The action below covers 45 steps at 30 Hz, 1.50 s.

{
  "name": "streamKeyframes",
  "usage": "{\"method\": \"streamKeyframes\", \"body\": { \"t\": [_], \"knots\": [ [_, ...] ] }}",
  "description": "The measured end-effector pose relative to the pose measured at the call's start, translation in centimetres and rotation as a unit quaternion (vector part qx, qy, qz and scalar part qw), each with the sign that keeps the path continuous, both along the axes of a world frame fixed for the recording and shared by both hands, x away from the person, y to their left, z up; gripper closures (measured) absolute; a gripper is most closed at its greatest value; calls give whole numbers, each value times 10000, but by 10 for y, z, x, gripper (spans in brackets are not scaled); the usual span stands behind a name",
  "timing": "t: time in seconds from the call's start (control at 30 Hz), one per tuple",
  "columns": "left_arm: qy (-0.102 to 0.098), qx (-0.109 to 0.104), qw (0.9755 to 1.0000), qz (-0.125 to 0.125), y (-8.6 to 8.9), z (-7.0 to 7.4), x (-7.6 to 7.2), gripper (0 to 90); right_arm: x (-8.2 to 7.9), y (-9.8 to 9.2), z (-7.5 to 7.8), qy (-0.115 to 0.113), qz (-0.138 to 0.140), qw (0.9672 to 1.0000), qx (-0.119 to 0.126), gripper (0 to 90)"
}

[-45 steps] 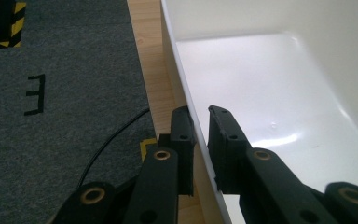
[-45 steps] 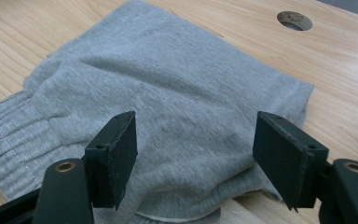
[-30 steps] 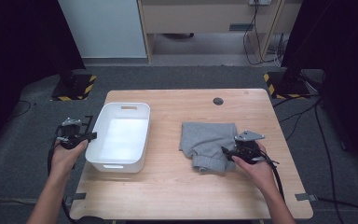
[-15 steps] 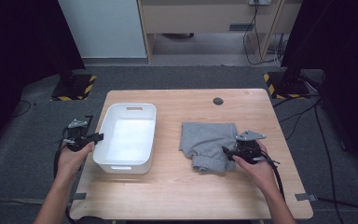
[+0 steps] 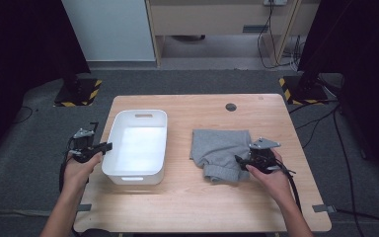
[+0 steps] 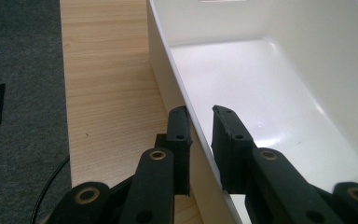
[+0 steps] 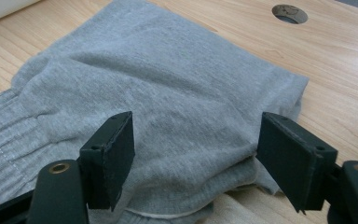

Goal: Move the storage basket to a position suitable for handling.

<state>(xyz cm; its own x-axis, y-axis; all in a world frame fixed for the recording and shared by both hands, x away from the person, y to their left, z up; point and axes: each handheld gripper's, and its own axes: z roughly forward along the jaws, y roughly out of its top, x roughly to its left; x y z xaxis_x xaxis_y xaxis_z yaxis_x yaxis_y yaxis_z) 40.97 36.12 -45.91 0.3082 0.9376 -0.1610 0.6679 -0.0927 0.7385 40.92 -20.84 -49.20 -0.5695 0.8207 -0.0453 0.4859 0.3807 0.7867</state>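
White bin [image 5: 137, 148] sits on left half of the wooden surface [image 5: 187, 207], empty inside, handle slot in its far wall. Left tool [image 6: 200, 135] straddles the bin's left rim wall, one jaw outside, one inside; a small gap shows on each side of the wall in the left gripper view, so pads not pressing, grip released. In the high view the left tool [image 5: 91, 147] is at the bin's left edge, held by the person's left hand [image 5: 79, 168].

Grey folded garment [image 5: 220, 153] lies on the right half of the surface, well apart from the bin, ribbed cuff end toward the person. Right tool [image 7: 196, 158] has jaws spread wide over the garment's near edge, fabric bunched between them, not clamped. Round cable hole [image 5: 231, 106] near the far edge.
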Motion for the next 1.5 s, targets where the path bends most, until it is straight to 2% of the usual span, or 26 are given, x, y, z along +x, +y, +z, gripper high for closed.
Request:
{"method": "streamKeyframes", "body": {
  "t": [0.27,0.43,0.57,1.07,1.27,1.5],
  "knots": [
    [-91,-46,9999,46,-7,-1,-10,770,0,0,0,15,-2,10000,-4,275],
    [-93,39,9999,44,-12,-1,-19,768,1,1,-2,47,11,10000,-23,264],
    [-117,-1,9999,52,-15,-2,-26,765,1,1,-2,52,22,10000,-26,264],
    [-154,-4,9999,-36,-20,-2,-44,756,1,1,-2,51,2,10000,-32,251],
    [-177,20,9998,-30,-21,-3,-46,754,0,1,-2,55,-1,10000,-32,247],
    [-164,87,9997,-160,-20,-2,-44,750,1,1,-2,60,-7,10000,-36,244]
  ]
}}
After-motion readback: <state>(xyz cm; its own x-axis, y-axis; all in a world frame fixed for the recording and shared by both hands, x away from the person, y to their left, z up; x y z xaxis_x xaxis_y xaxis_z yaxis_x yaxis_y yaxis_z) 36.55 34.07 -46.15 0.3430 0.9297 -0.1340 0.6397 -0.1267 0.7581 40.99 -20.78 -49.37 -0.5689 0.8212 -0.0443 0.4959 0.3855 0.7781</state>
